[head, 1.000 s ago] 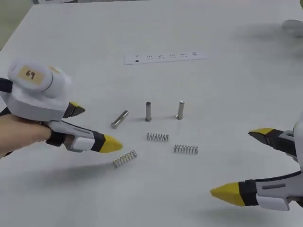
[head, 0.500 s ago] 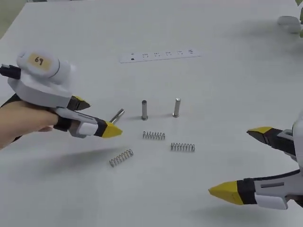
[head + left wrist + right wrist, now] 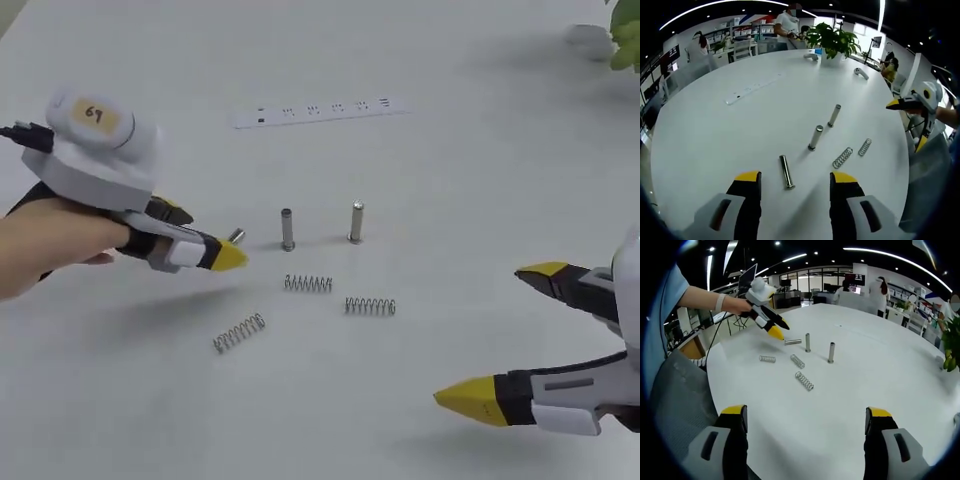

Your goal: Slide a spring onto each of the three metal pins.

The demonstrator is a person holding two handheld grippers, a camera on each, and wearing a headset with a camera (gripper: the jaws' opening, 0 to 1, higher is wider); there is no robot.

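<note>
Left tongs (image 3: 795, 177) spread — lying pin (image 3: 786, 171) ahead

White pwr strip (image 3: 322, 111) flat on white table (image 3: 480, 180), potted plant (image 3: 832, 39) near far edge.

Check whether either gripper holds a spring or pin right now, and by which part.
Nothing is held. The left gripper is open near the lying pin; the right gripper is open, away from the springs.

on the counter (image 3: 450, 180), the right pin (image 3: 356, 222) stands right of the middle pin (image 3: 287, 229), the lying pin (image 3: 237, 236) left of it; near spring (image 3: 307, 284), right spring (image 3: 370, 306) and left spring (image 3: 239, 333) lie before it, power strip (image 3: 320, 110) behind.
</note>
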